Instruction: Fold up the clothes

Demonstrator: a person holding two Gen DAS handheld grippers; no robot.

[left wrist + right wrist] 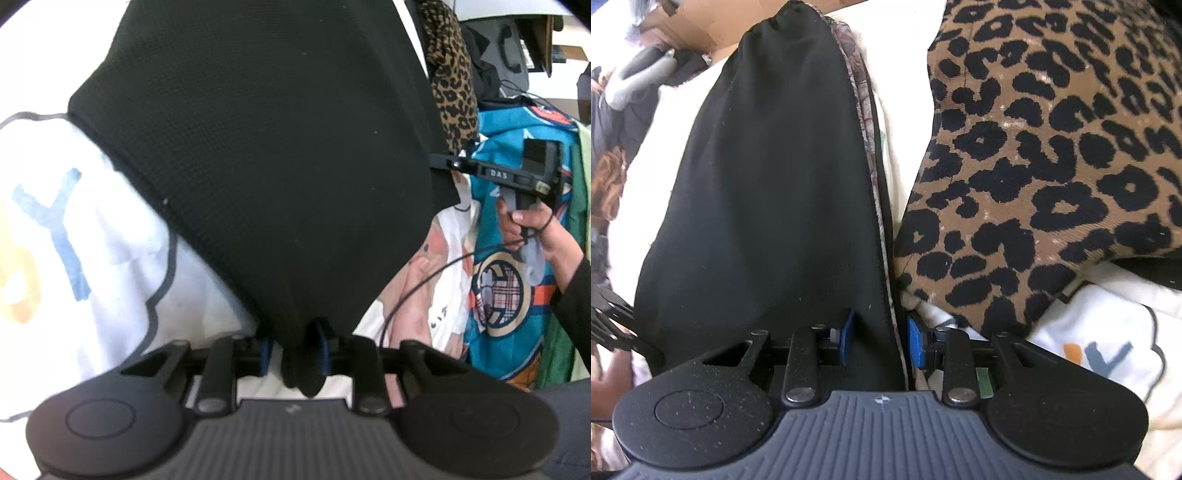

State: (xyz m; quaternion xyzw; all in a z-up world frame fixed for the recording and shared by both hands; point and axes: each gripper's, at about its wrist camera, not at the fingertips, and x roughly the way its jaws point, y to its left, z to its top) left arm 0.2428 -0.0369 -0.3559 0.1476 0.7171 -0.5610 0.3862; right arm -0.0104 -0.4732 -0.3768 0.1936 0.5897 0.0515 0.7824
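While the black garment (768,192) hangs stretched between both grippers, its long axis runs away from the right gripper (877,343), whose pads clamp its edge; left gripper (295,350) pads stand apart, cloth corner draped between them; leopard cloth (1052,147) lies just beside; white shirt (74,240) underneath.
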